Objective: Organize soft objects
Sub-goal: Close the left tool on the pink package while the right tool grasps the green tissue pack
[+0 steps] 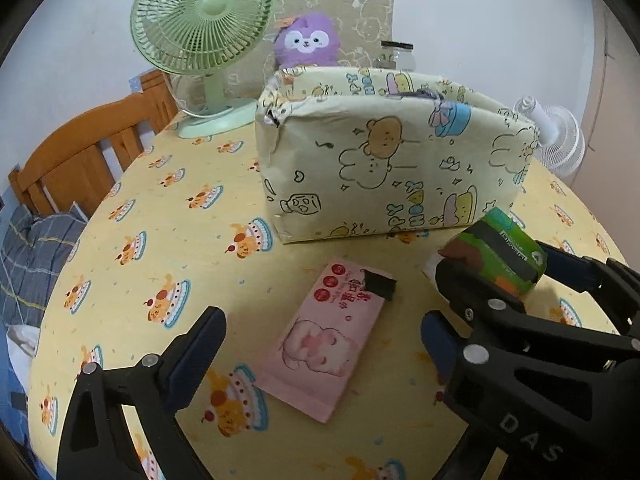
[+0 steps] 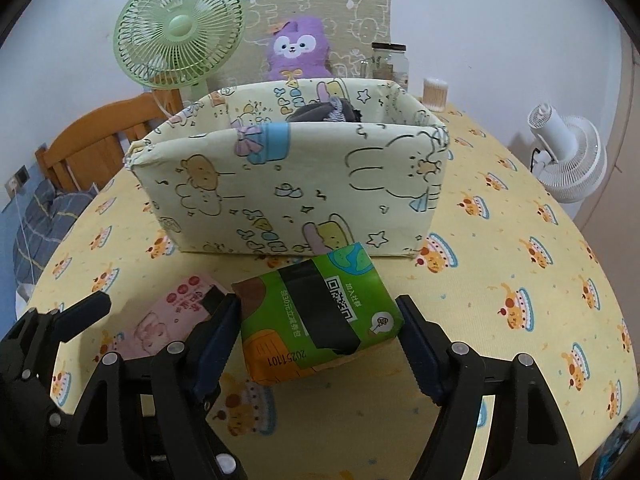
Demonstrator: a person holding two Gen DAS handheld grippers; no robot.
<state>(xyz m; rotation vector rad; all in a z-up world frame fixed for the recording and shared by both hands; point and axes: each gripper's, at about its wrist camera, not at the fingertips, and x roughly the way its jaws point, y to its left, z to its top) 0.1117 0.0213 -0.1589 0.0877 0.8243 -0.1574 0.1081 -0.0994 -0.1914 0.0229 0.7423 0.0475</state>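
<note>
A green tissue pack [image 2: 320, 312] with a black tape band sits between the pads of my right gripper [image 2: 316, 316], which is shut on it just above the table in front of the box. The left wrist view shows the same pack [image 1: 500, 248] in that gripper [image 1: 506, 268]. A pink tissue pack [image 1: 324, 340] lies flat on the tablecloth, under and between the wide-open fingers of my left gripper [image 1: 320, 344], which do not touch it. The cartoon-print fabric box [image 2: 288, 184] stands open-topped behind, with a dark cloth item [image 2: 320, 114] inside. A purple plush [image 2: 298, 50] sits behind the box.
A green desk fan [image 1: 204, 24] stands at the back left and a white fan [image 2: 568, 156] at the right table edge. A glass jar [image 2: 390, 60] and a cotton swab tub [image 2: 435, 92] stand behind the box. A wooden chair [image 1: 80, 152] is at the left.
</note>
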